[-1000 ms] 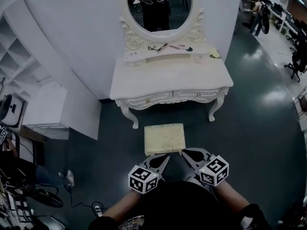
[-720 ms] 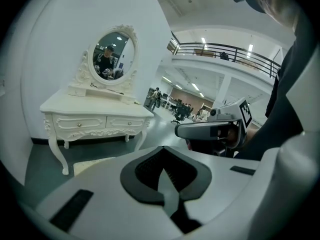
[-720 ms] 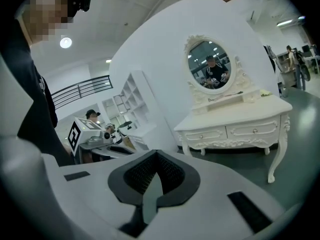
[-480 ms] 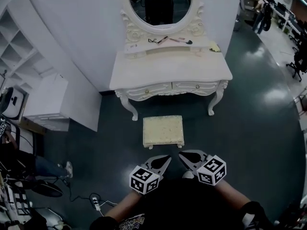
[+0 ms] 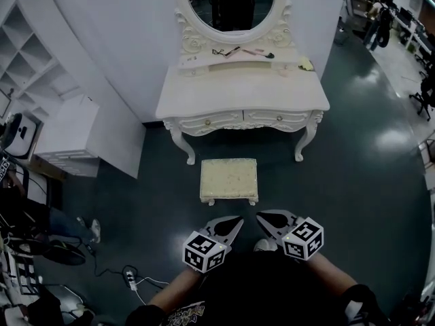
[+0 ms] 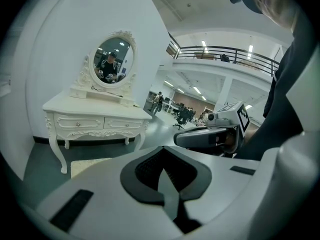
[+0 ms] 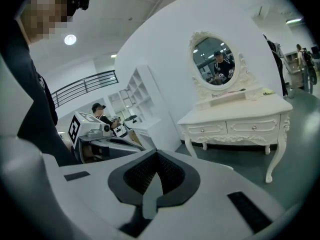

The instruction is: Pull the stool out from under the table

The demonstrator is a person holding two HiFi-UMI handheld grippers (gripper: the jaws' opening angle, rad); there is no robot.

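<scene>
Head view, left to right: white shelf unit [image 5: 41, 60] along the left wall, with a low white cabinet [image 5: 71, 141] beside it. A power strip [image 5: 129, 275] lies on the dark floor [image 5: 353, 202], low left.

The left gripper [image 5: 234, 223] is low in frame, jaws pressed together, nothing in them, tip pointing up toward the stool [image 5: 229, 180]. The stool is upright on the floor, cream top, just in front of the white dressing table [image 5: 241, 97] and out from under its top; its far edge is about level with the table's front feet. The stool sits just beyond both gripper tips and between them, with a floor gap and no contact. The right gripper [image 5: 264, 219] is just beside the left one, tips angled toward each other, jaws also fully closed and empty. An oval mirror [image 5: 231, 5] stands on the table's back edge, with small items on the ledge under it.

Left gripper view: table [image 6: 95, 115] and mirror [image 6: 111, 61] at the left. A pale patch of stool [image 6: 87, 165] shows low left, past the gripper body. The left gripper's [image 6: 164, 173] jaws meet at centre with no gap. The right gripper [image 6: 210, 136] is off to the right.

Right gripper view: left gripper [image 7: 107, 146] at the left. The right gripper's [image 7: 152, 183] jaws are closed on nothing at centre. Table [image 7: 235, 115] and mirror [image 7: 217, 60] at the right. Cannot make out the stool for sure here.
</scene>
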